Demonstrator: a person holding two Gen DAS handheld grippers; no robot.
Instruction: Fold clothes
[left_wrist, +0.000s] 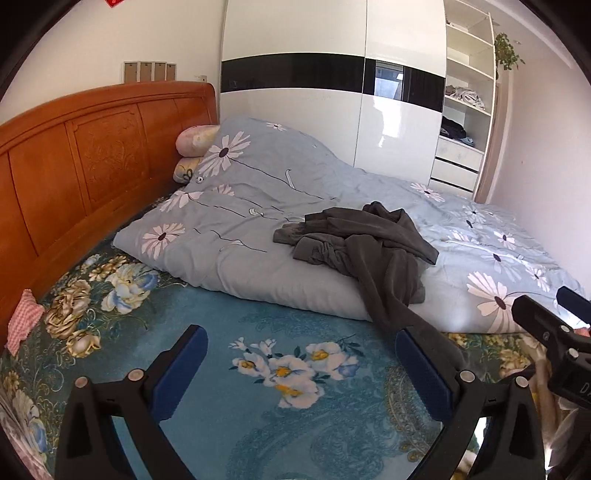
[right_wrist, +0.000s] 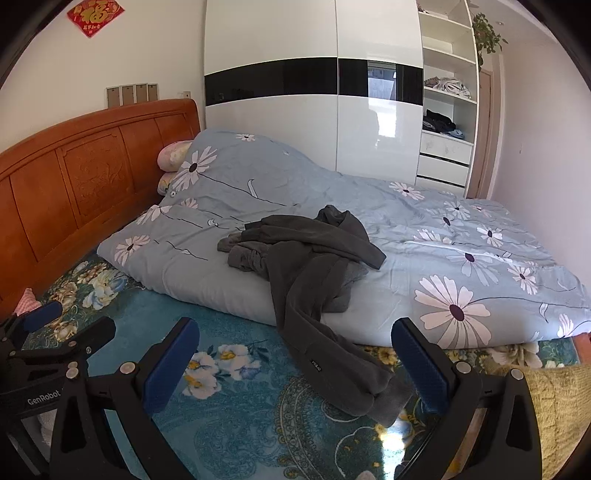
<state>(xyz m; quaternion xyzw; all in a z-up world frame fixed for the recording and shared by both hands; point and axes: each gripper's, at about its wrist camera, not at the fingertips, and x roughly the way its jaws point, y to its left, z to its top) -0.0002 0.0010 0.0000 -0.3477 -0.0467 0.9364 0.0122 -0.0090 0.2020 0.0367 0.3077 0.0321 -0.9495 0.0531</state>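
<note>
1. Here you have one dark grey garment (right_wrist: 310, 266) — crumpled on the daisy duvet (right_wrist: 424, 236), one leg trailing onto the floral sheet (right_wrist: 236, 424).
2. Your two grippers, left (left_wrist: 301, 365) and right (right_wrist: 295, 360), both gape wide, holding nothing.
3. Two pillows (left_wrist: 194, 142) are stacked by the wooden headboard (left_wrist: 92, 155); a white wardrobe (right_wrist: 314, 48) stands behind.

Ahead of the tongs lies a blue daisy-print duvet (right_wrist: 424, 236), with a teal floral bedsheet (left_wrist: 258, 325) directly beneath them. To the left stands a carved wooden headboard (left_wrist: 85, 155), two pillows (left_wrist: 194, 140) stacked at its end. Beyond rises a glossy white wardrobe (right_wrist: 314, 110) with open shelves (right_wrist: 448, 110).
</note>
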